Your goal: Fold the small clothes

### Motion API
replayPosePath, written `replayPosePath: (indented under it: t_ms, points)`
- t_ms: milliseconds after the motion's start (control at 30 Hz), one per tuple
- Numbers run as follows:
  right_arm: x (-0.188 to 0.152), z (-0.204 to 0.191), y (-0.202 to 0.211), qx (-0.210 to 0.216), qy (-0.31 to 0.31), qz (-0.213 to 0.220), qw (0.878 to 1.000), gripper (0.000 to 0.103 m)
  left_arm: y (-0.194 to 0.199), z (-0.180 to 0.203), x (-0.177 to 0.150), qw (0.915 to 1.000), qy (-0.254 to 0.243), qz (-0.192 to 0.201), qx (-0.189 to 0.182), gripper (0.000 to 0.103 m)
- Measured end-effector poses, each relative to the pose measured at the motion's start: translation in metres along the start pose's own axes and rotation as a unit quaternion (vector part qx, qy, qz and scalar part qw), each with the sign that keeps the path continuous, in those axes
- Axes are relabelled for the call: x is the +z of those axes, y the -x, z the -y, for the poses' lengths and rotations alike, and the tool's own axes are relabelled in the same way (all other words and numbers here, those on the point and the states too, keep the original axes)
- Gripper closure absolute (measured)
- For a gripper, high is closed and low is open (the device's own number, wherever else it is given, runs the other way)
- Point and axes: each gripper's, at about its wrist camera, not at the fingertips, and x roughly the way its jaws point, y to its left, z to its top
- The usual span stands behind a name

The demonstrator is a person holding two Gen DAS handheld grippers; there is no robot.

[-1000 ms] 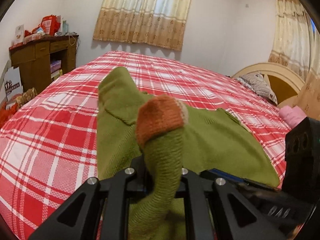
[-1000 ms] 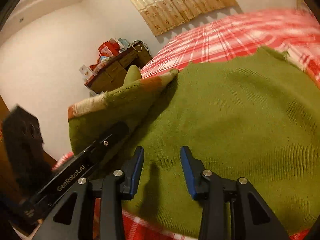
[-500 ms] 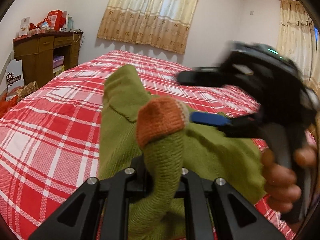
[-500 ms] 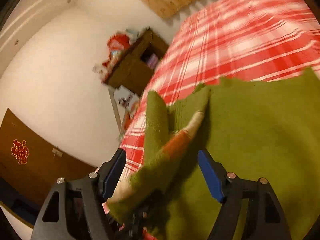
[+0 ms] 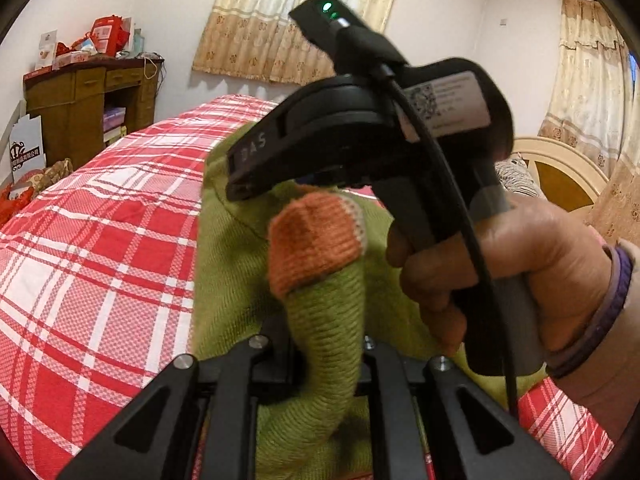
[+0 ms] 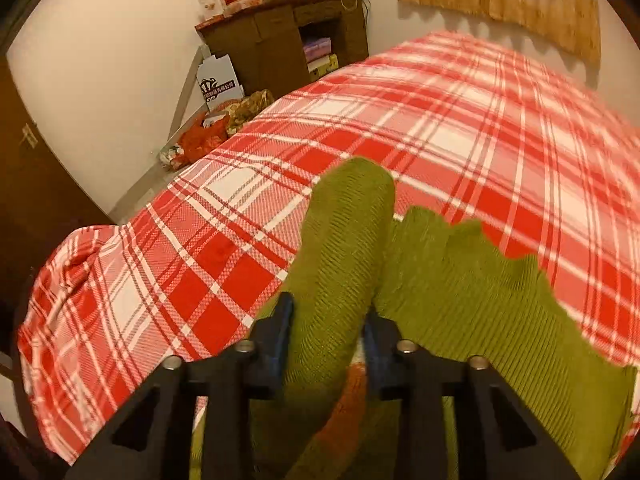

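Observation:
A small olive-green knit sweater [image 5: 232, 264] lies on the red plaid bed [image 5: 92, 260]. My left gripper [image 5: 326, 344] is shut on its sleeve [image 5: 328, 340], whose orange cuff [image 5: 316, 240] stands up in front of the camera. My right gripper [image 6: 326, 320] is shut on the same green sleeve [image 6: 344, 240] further along, with the orange cuff [image 6: 350, 392] showing below its blue pads. In the left wrist view the right gripper's black body and the hand holding it [image 5: 500, 256] fill the right side, just above the cuff. The sweater body [image 6: 480, 300] spreads to the right.
A brown wooden desk [image 5: 84, 108] with red boxes stands left of the bed, also in the right wrist view [image 6: 288, 40]. Bags and clutter [image 6: 208, 136] lie on the floor beside it. A headboard and pillow [image 5: 520, 176] are at the right. Curtains [image 5: 288, 20] hang behind.
My right gripper moved over from the sweater body to the raised sleeve and closed on it. My left gripper kept its hold on the sleeve and barely moved.

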Motion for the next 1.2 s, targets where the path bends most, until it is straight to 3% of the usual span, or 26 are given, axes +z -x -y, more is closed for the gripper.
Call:
replayPosePath:
  t_ms: [267,467,900,1200]
  points:
    - [-0.006,0.022,0.059,0.028,-0.042,0.069,0.996,0.088,0.016,0.019,0.0,0.9993,-0.031,0.02,0.002,0.09]
    - [-0.028,0.065,0.107,0.009,-0.073,0.088,0.993,0.09,0.03,0.06,-0.001,0.9968,-0.066,0.031,-0.031,0.09]
    - [-0.094,0.162,0.146,-0.042,-0.14,0.068,0.987,0.094,0.003,0.158,-0.018,0.9839,-0.166,-0.003,-0.066,0.09]
    - [-0.126,0.205,0.136,-0.049,-0.182,0.055,0.98,0.094,-0.02,0.182,-0.025,0.9764,-0.206,-0.032,-0.057,0.09]
